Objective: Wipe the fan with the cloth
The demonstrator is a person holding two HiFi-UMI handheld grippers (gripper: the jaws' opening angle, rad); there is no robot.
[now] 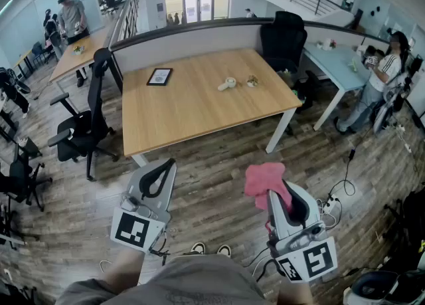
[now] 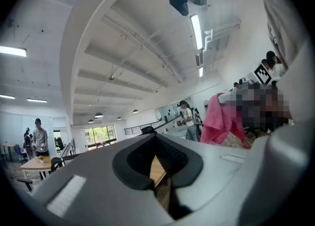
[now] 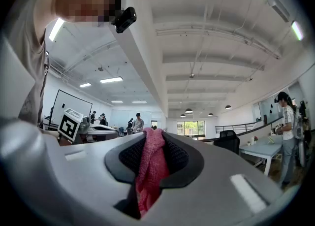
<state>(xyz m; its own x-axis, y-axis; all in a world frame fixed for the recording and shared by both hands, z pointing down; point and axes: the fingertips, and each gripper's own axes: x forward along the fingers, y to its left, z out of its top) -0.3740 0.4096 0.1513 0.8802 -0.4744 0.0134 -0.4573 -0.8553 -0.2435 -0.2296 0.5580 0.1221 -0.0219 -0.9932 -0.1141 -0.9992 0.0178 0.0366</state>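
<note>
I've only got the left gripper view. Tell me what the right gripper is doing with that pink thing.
Observer: The right gripper is shut on the pink cloth. A fold of it runs up between the jaws.
Operator: Now find me the fan.
Observer: The small white fan lies on the wooden table, toward its far right side.
Operator: Report what's near it.
Observer: A small object sits just to its right, apart from it. A dark framed item lies farther left on the same table.
</note>
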